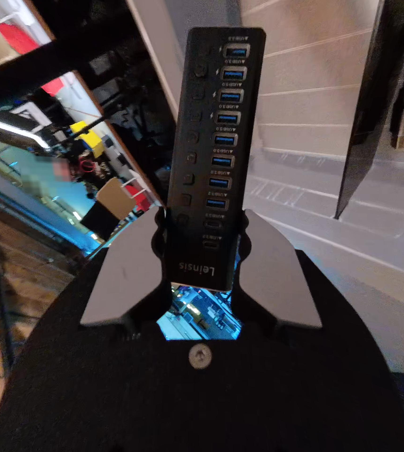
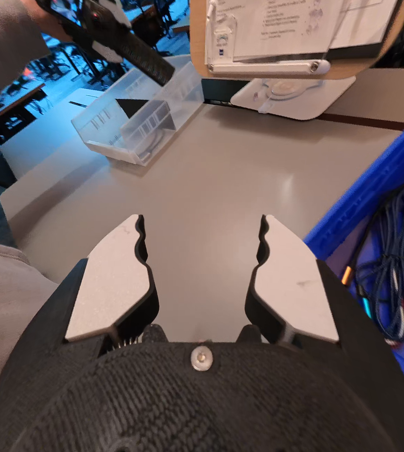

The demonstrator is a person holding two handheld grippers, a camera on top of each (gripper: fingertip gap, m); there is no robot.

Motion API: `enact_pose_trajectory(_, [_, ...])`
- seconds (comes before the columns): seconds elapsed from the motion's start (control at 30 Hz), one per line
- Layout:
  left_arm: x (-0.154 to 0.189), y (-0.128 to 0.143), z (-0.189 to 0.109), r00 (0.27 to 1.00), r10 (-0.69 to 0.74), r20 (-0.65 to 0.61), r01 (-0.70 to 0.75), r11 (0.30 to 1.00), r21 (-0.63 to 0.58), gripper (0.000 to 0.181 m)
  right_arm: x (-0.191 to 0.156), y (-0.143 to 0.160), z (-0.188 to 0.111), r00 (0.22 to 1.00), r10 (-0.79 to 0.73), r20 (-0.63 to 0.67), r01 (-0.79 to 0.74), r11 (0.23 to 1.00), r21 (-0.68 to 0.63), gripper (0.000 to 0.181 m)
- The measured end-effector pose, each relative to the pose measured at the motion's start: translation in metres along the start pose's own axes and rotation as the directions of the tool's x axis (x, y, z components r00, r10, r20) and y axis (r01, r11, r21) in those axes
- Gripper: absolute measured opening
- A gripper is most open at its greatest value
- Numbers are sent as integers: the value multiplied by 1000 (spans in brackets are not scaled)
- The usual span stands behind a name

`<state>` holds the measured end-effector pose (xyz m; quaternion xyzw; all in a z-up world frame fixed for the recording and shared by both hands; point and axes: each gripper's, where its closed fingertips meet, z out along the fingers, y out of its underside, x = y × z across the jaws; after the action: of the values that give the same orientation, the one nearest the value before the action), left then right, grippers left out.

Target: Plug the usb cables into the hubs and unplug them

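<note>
Left wrist view showed the black USB hub standing up the middle of the frame, its lower end pinched between the two fingers of the left gripper. A column of blue ports ran down the hub's right side, all of them free of plugs, with a row of dark buttons to their left. Behind it lay a pale ribbed surface at right and a dim, blurred room at left.

Right wrist view had the right gripper spread wide above the grey tabletop, nothing between its fingers. At the right edge of the frame a blue bin held a coiled dark cable bundle with coloured connector ends. In the upper left of the frame sat a clear plastic tray, and above it a dark bar-shaped object reached in from the corner.
</note>
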<state>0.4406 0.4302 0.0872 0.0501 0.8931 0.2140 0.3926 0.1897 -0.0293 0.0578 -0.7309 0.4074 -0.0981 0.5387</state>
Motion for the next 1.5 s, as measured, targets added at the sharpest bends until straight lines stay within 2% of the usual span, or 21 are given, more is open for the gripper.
enact_pose_trajectory(0.13, [-25,-15,-97,981,-49,186,29,993,113,57,-19,-19,19,993,-112,25,111,993,47,92])
enact_pose_trajectory(0.23, [-14,-63,-162,969,-90,229,16,953,303,58,-37,-43,41,929,-369,-37,371,925,86,95])
enact_pose_trajectory(0.33, [8,-124,-219,950,-63,306,-81,896,437,58,-52,-68,63,748,-641,-173,661,744,99,104])
enact_pose_trajectory(0.4, [23,-161,-251,934,-44,355,-148,856,496,58,-59,-78,74,611,-752,-249,787,610,90,106])
enact_pose_trajectory(0.47, [34,-188,-273,922,-37,386,-191,823,535,58,-61,-71,84,489,-836,-250,865,501,15,110])
enact_pose_trajectory(0.57, [41,-211,-293,918,-61,392,-195,792,579,57,-68,-56,87,399,-892,-212,911,412,-23,99])
enact_pose_trajectory(0.63, [45,-221,-300,917,-70,393,-195,780,595,57,-66,-50,85,409,-886,-219,903,427,-41,94])
enact_pose_trajectory(0.77, [54,-236,-303,917,-53,395,-215,768,603,57,-59,-49,75,394,-881,-262,907,419,-48,60])
enact_pose_trajectory(0.93, [54,-244,-299,911,-92,401,-196,760,619,57,-51,-41,70,403,-872,-279,898,436,-65,61])
enact_pose_trajectory(1.03, [37,-235,-308,873,-307,380,-58,706,706,70,-46,-44,65,454,-831,-322,869,493,-47,60])
enact_pose_trajectory(1.07, [30,-227,-314,846,-433,311,47,642,765,74,-43,-48,62,454,-820,-349,865,499,-47,60])
enact_pose_trajectory(1.1, [25,-218,-320,802,-567,186,181,529,829,79,-40,-52,59,451,-807,-380,862,504,-47,60])
enact_pose_trajectory(1.13, [22,-210,-323,731,-682,-5,336,353,873,83,-38,-56,56,462,-791,-400,854,519,-39,60])
enact_pose_trajectory(1.17, [23,-205,-325,623,-740,-254,492,118,863,85,-35,-59,53,476,-775,-415,845,534,-29,60])
enact_pose_trajectory(1.2, [27,-204,-323,465,-711,-528,629,-153,762,85,-34,-63,49,477,-762,-437,844,536,-14,60])
enact_pose_trajectory(1.23, [32,-207,-320,279,-569,-774,716,-414,563,84,-35,-67,46,474,-751,-460,847,532,4,60])
enact_pose_trajectory(1.27, [38,-215,-320,132,-330,-935,737,-598,315,84,-37,-71,44,477,-743,-471,849,528,27,60])
enact_pose_trajectory(1.3, [43,-222,-322,53,-84,-995,714,-693,97,81,-42,-70,46,508,-741,-439,839,541,58,60])
enact_pose_trajectory(1.33, [47,-227,-322,33,89,-995,681,-731,-43,71,-49,-68,48,536,-744,-399,830,552,84,60])
enact_pose_trajectory(1.37, [52,-232,-318,36,169,-985,660,-744,-104,61,-53,-66,51,538,-751,-382,831,549,90,59])
enact_pose_trajectory(1.5, [55,-235,-320,114,203,-973,565,-819,-104,46,-67,-44,67,552,-782,-289,825,563,53,60])
